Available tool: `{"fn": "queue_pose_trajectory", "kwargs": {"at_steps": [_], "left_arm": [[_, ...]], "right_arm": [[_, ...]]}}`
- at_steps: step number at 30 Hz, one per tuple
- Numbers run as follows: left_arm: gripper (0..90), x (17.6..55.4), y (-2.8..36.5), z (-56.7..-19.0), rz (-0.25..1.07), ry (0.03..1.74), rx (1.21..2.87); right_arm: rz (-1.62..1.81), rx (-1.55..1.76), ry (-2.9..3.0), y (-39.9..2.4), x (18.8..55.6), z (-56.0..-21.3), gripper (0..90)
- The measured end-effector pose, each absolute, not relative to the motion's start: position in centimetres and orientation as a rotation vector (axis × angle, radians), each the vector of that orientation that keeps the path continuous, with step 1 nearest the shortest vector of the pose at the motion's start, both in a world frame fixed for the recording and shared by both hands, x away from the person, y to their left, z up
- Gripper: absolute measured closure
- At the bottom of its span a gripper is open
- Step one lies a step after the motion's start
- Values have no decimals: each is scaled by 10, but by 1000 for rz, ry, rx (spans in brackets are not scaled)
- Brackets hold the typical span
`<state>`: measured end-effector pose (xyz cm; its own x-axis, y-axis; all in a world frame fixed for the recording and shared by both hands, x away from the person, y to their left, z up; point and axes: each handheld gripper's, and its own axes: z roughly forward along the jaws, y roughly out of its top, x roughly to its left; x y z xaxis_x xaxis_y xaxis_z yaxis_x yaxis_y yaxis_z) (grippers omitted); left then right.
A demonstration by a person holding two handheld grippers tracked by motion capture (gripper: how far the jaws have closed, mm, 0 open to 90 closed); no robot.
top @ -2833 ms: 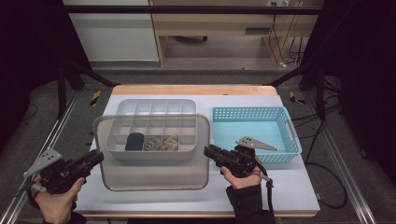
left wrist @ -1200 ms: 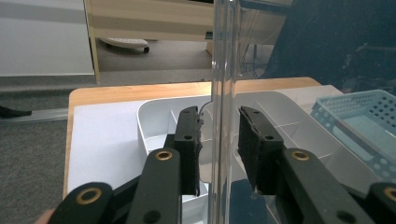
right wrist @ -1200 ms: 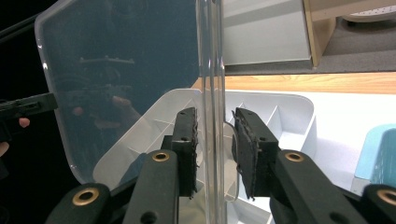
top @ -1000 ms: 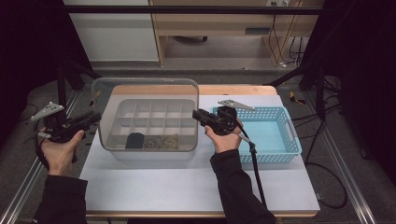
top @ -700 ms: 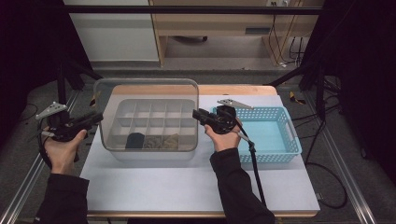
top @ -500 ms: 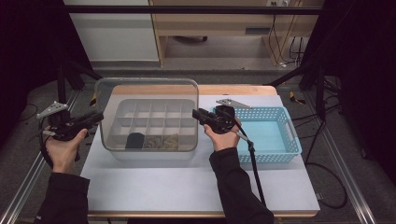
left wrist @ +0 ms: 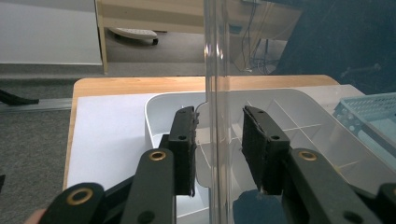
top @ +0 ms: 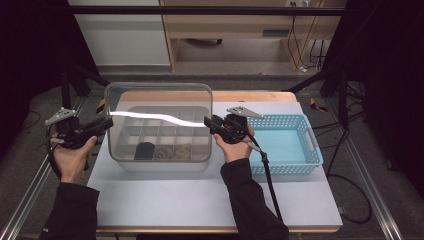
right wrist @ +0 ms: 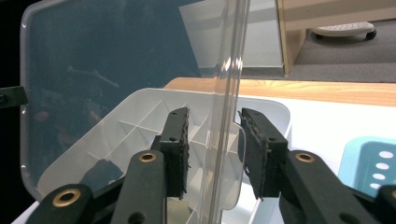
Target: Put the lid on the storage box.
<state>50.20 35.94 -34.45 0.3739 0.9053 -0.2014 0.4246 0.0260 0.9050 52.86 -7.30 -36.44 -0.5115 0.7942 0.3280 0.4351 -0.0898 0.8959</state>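
A clear plastic lid point(top: 158, 100) stands tilted above the grey compartment box point(top: 200, 111) on the white table. My left gripper point(top: 107, 122) is at the lid's left edge and my right gripper point(top: 209, 122) at its right edge. In the left gripper view the lid's edge point(left wrist: 215, 70) runs between the jaws of the gripper point(left wrist: 219, 121) with a gap on each side. The right gripper point(right wrist: 215, 121) likewise straddles the lid's edge point(right wrist: 231, 70), pads off it. Both pairs of jaws have just been opening with the lid between them. The box point(left wrist: 154, 100) lies below.
A light blue basket point(top: 280, 118) sits right of the box, close to my right hand. One front compartment holds a dark item point(top: 145, 149), with brownish pieces point(top: 172, 151) beside it. White table surface point(top: 200, 200) stretches in front. The table's wooden edge point(top: 250, 95) runs behind.
In the earliest frame the lid lay flat on the table in front of the box; it has since been raised over the box. Over the last second both hands kept nearly still.
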Motion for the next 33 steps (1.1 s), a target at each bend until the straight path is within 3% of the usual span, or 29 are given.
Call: {"fn": "queue_pose_trajectory", "kwargs": {"at_steps": [33], "left_arm": [[583,527,358,-366,544,1279,1580]], "right_arm": [[1576,1305,1879,-63,545,-382,572]]}}
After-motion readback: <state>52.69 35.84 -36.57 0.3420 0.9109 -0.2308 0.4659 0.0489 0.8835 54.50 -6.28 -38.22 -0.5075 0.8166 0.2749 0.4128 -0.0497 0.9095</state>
